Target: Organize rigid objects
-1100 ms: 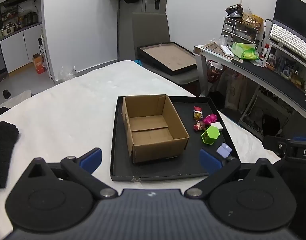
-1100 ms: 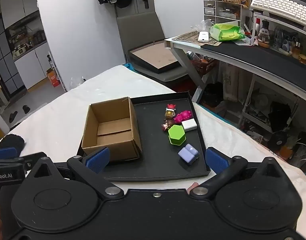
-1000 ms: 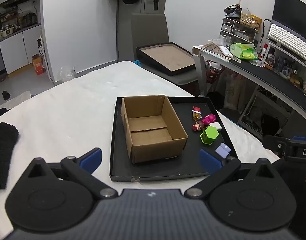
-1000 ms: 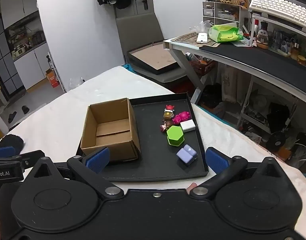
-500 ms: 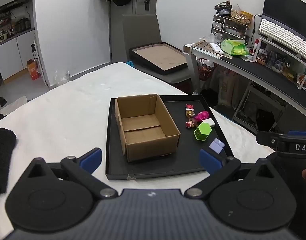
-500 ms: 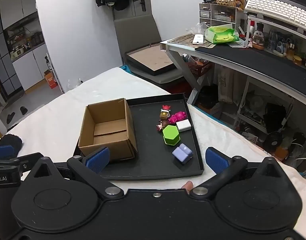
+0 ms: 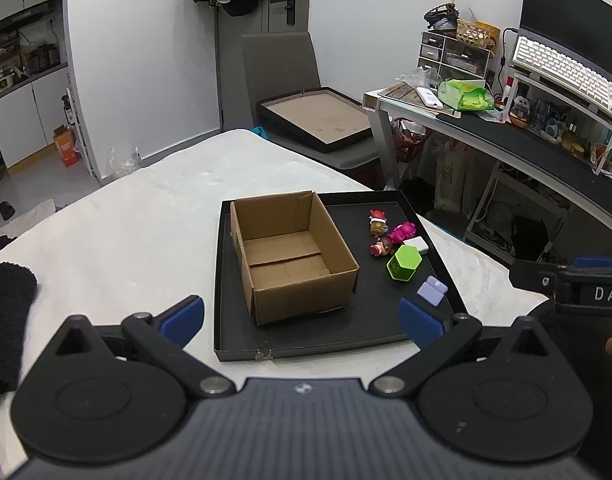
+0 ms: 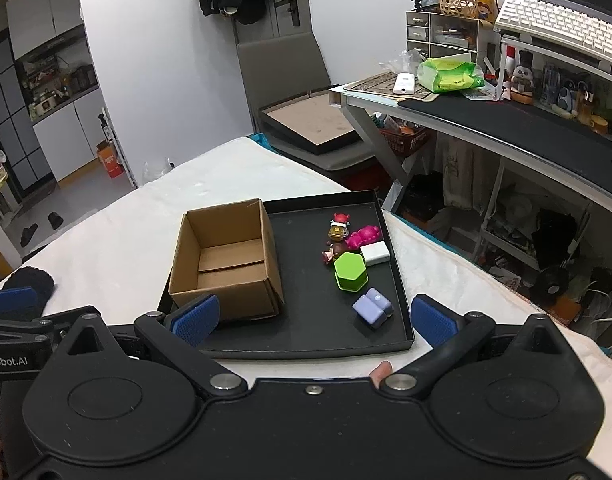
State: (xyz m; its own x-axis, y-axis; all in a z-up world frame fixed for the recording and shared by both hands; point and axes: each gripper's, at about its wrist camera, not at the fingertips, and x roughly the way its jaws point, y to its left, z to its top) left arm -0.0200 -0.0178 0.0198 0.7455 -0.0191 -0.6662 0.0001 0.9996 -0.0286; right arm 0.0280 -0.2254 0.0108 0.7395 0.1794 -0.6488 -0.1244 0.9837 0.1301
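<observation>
A black tray (image 7: 333,336) (image 8: 306,340) lies on the white table. An empty open cardboard box (image 7: 292,262) (image 8: 226,264) stands on its left half. On the right half lie a green hexagonal block (image 7: 403,263) (image 8: 350,271), a lilac block (image 7: 431,290) (image 8: 372,306), a white block (image 7: 417,245) (image 8: 375,253), a pink toy (image 7: 403,232) (image 8: 363,237) and two small figures (image 7: 377,222) (image 8: 339,226). My left gripper (image 7: 302,318) is open and empty, near the tray's front edge. My right gripper (image 8: 313,318) is open and empty, also before the tray.
A black fuzzy cloth (image 7: 4,308) lies at the table's left. A chair (image 7: 282,64) with a framed board (image 7: 317,118) stands beyond the table. A cluttered desk (image 7: 525,140) with a keyboard (image 7: 565,72) runs along the right.
Both grippers have drifted slightly, so the tray and box sit a little further left and lower in view. Nothing on the tray has moved. Both grippers stay open.
</observation>
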